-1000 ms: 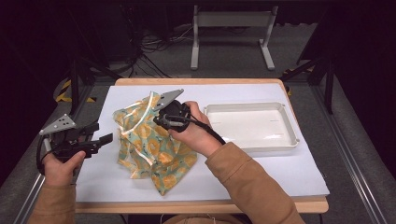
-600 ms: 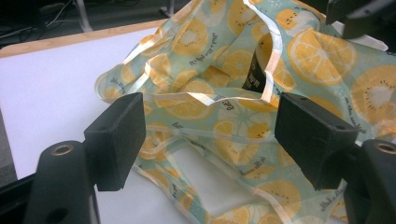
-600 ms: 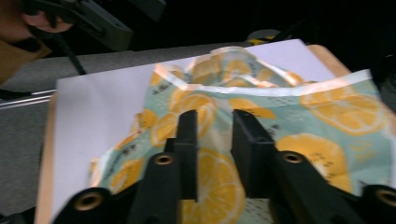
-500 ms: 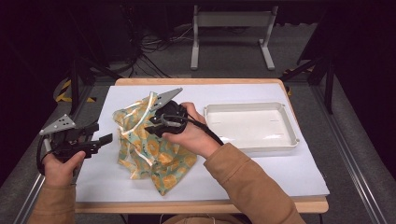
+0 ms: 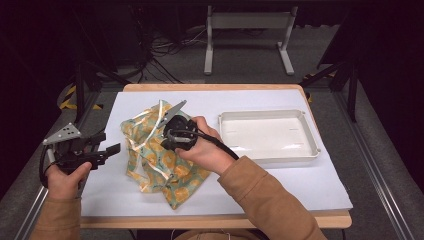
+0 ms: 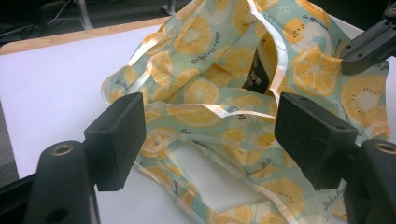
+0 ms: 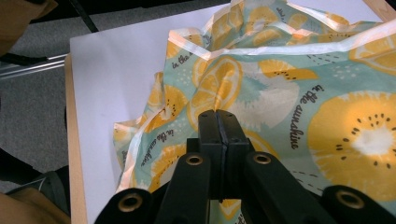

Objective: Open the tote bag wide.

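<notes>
On the bench (image 5: 300,200) lies a limp, light lemon-print plastic bag (image 5: 150,155); my right hand-held gripper (image 7: 218,122) pinches its film, my left hand-held gripper (image 6: 208,135) gapes wide, facing the taped rim, the firmest hold.

Your bag (image 5: 160,152) is pale mint green, printed with yellow-orange citrus slices, white slices and dark script lettering, and edged in a cream band; a black item with pale lettering (image 6: 259,70) shows inside its mouth. Both your left gripper (image 5: 111,150) and right gripper (image 7: 218,122) are black. The tray (image 5: 311,134) is white. Your sleeves (image 5: 260,195) are tan. The table cover (image 5: 300,190) is white over a light wood edge.
</notes>
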`<move>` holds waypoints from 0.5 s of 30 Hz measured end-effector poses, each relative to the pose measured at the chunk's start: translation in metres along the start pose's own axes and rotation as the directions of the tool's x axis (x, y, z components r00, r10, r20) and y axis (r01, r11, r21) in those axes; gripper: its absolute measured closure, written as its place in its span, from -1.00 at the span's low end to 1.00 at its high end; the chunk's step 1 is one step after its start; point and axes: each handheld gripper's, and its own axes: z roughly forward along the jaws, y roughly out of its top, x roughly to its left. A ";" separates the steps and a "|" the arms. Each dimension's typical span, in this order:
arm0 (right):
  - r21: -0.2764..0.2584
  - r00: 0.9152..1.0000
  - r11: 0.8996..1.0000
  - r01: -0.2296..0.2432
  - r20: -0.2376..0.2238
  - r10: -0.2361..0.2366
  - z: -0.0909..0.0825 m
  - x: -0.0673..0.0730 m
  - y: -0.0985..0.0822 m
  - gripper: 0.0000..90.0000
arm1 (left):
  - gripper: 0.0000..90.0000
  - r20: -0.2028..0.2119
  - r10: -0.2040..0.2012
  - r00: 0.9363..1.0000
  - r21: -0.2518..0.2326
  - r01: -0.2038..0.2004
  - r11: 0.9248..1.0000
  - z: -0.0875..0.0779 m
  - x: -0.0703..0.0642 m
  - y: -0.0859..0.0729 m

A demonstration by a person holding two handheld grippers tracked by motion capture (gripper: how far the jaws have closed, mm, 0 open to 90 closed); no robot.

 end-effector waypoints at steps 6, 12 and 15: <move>-0.064 1.000 0.998 0.002 0.019 -0.001 -0.010 0.001 0.002 1.00 | -0.43 0.000 0.000 1.000 -0.002 0.000 1.000 0.000 0.000 0.000; -0.129 0.999 0.992 -0.001 0.032 0.005 -0.024 -0.001 0.003 1.00 | -0.43 -0.002 0.004 1.000 -0.002 -0.004 1.000 0.000 0.000 0.000; -0.177 0.999 0.984 -0.003 0.046 0.011 -0.034 -0.003 0.004 1.00 | -0.43 0.002 0.004 1.000 0.000 -0.004 1.000 0.000 -0.001 0.000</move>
